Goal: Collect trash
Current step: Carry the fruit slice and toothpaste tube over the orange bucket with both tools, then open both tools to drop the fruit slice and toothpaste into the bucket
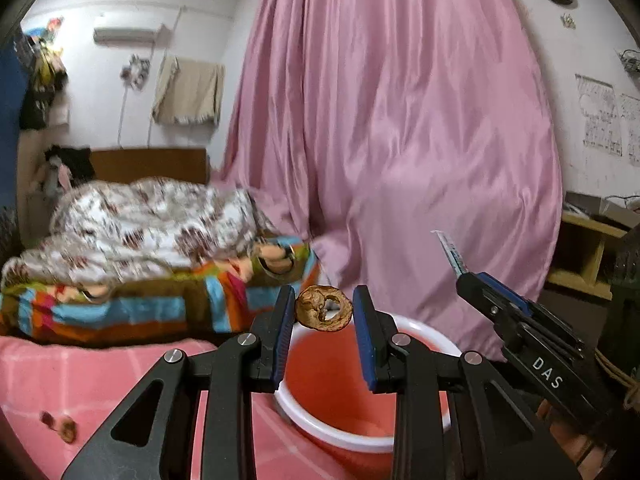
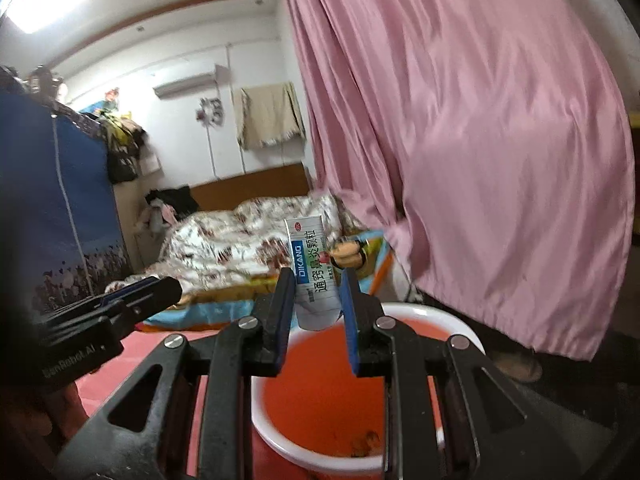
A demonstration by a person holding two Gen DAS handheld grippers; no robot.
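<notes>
Both grippers carry trash over the red bucket.

In the left wrist view, from 9 o'clock across: brown scraps [image 1: 64, 429] lie on the pink bedcover [image 1: 100, 380] at 8 o'clock; the left gripper [image 1: 324, 312] has its jaws narrowed onto a dried brown peel ring [image 1: 325, 309], pinched between the blue pads, above the white-rimmed red bucket [image 1: 332, 380]. At 3 o'clock the right gripper [image 1: 464, 274] comes in from the side (seen edge-on), gripping a sachet [image 1: 448, 250]. In the right wrist view the left gripper [image 2: 160, 288] sits at 9 o'clock, and the right gripper's jaws are closed narrowly on that white medicine sachet [image 2: 314, 268], upright over the bucket [image 2: 320, 392], where 1 brown scrap [image 2: 366, 442] lies on the bottom.
</notes>
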